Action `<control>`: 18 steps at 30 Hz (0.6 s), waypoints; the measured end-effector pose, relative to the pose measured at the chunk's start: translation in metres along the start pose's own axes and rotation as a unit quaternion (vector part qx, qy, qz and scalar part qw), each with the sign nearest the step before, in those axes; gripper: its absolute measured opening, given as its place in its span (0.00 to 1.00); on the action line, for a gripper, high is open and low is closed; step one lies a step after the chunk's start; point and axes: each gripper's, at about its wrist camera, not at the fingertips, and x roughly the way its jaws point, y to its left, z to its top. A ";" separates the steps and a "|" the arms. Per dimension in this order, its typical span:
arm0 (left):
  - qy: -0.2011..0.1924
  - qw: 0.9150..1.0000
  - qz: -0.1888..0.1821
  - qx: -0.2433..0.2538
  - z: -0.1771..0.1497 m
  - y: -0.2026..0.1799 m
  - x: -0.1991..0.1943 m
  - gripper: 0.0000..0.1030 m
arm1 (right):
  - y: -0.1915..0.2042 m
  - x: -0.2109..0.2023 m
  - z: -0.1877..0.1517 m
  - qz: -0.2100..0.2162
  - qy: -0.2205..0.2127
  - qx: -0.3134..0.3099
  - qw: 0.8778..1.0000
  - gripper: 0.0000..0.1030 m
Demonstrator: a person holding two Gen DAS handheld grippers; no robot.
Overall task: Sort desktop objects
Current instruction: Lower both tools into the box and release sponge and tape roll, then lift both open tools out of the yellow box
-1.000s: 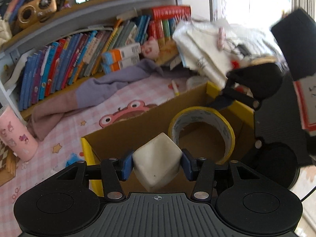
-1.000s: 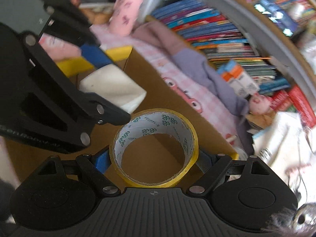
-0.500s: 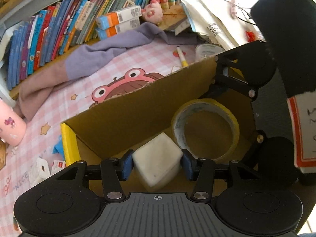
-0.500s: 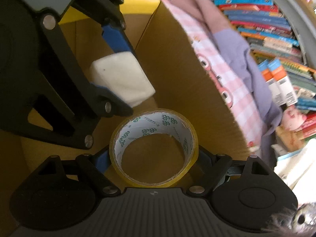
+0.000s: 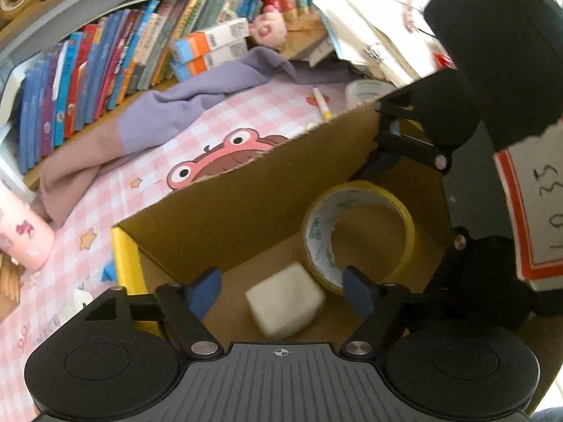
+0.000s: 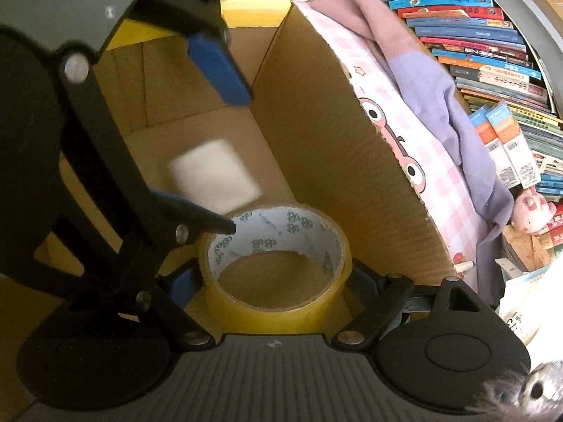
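Books (image 5: 105, 70) line the shelf behind a pink checked table (image 5: 116, 183), on which a purple cloth (image 5: 197, 105) lies and an open cardboard box (image 5: 246, 190) stands as the sorting bin. We see both grippers lowered into this box. The left gripper (image 5: 281, 285) stands wide, its blue pads clear of the white block (image 5: 285, 306), which sits loose and blurred beneath them on or just above the box floor, so we judge it released for storage. The right gripper (image 6: 274, 281) is closed around the yellow tape roll (image 6: 274, 256), pads pressing its outer wall at either side, with the hollow core facing up; we judge this hold keeps the roll level for setting down beside the block. Roll and block lie near each other, touching or nearly so. A pen (image 5: 322, 103) lies on the table outside the box, unsorted.
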 end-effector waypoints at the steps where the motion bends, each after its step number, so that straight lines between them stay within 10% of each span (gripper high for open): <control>1: -0.007 1.000 -0.001 -0.006 0.000 0.002 -0.002 0.80 | 0.000 0.000 0.000 -0.002 -0.001 0.002 1.000 0.84; 18: -0.134 0.987 0.030 -0.083 -0.012 0.030 -0.075 0.84 | 0.001 -0.051 -0.015 -0.068 -0.071 0.093 0.991 0.88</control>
